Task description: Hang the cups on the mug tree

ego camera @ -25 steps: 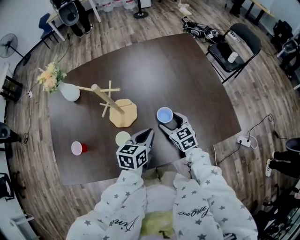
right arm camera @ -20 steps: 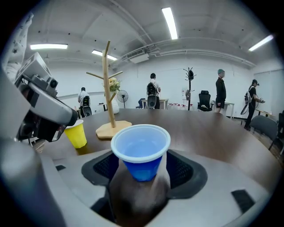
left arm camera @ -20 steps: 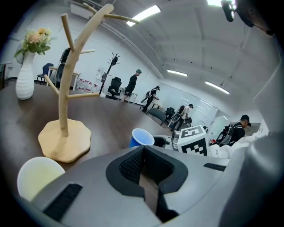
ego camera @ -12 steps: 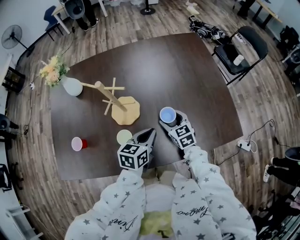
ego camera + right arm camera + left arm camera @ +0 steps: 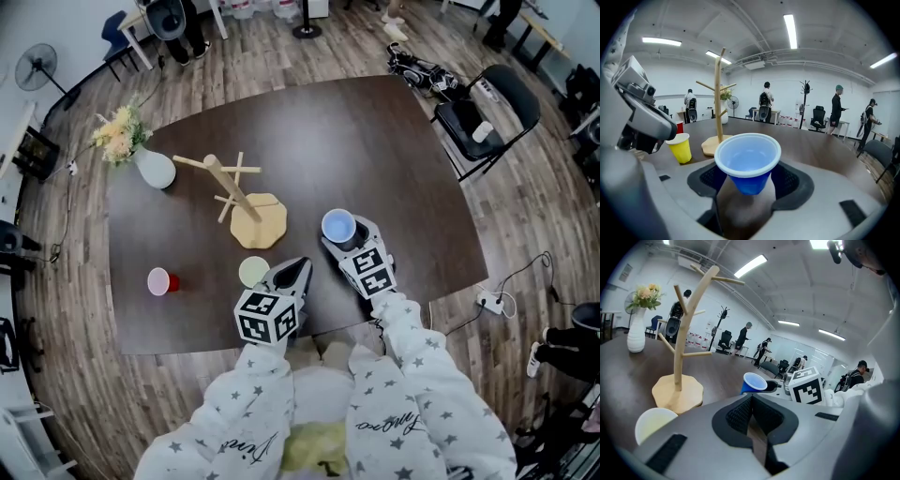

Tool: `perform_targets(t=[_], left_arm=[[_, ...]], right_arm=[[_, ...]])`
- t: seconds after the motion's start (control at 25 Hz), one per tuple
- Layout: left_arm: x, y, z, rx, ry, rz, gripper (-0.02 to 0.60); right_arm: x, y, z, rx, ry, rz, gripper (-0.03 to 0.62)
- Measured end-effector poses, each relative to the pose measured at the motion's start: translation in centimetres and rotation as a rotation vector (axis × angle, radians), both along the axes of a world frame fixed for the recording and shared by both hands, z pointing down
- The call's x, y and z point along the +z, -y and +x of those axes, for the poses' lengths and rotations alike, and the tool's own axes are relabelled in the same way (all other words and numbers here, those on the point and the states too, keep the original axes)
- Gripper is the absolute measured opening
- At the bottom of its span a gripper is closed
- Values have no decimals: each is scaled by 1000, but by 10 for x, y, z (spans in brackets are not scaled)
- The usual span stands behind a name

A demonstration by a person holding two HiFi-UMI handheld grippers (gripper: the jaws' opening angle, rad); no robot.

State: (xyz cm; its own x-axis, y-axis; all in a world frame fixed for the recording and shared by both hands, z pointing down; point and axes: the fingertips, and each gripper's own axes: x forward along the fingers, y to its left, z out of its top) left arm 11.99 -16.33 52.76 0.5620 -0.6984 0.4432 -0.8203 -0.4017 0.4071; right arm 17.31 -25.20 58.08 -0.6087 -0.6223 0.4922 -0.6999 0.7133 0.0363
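Note:
The wooden mug tree [image 5: 234,192] stands bare on the dark table [image 5: 394,159], its base at centre left. My right gripper [image 5: 339,238] is shut on a blue cup [image 5: 338,226], which sits upright between the jaws [image 5: 747,161] just above the tabletop, right of the tree. My left gripper [image 5: 296,270] is shut with nothing in it, its tip beside a yellow cup [image 5: 253,272] that stands in front of the tree base [image 5: 677,394]. A red cup [image 5: 159,280] stands further left. In the right gripper view the tree [image 5: 717,93] rises behind the yellow cup [image 5: 680,146].
A white vase of flowers [image 5: 155,169] stands at the table's far left, behind the tree. A black chair [image 5: 483,108] stands off the table's right corner. The near table edge runs just under both grippers. People stand far back in the room.
My right gripper has risen a little with the blue cup still in it. The left gripper has stayed where it was. The head view has shifted slightly.

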Motion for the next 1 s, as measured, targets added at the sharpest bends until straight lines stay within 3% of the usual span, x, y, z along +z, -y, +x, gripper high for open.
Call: perform_targets(t=[0.4,0.76,1.0], left_arm=[[-30,1,-36,-29,2,96,26],[-46,3,-100,-40,-6,129,26],[-49,2,-122,-27,-16,131,26]], right_arm=[[-28,0,-29,-36,-95,48,299],[-36,10,-57,-30,-326,78,299],[-36,15,-64,9,-444,84,296]])
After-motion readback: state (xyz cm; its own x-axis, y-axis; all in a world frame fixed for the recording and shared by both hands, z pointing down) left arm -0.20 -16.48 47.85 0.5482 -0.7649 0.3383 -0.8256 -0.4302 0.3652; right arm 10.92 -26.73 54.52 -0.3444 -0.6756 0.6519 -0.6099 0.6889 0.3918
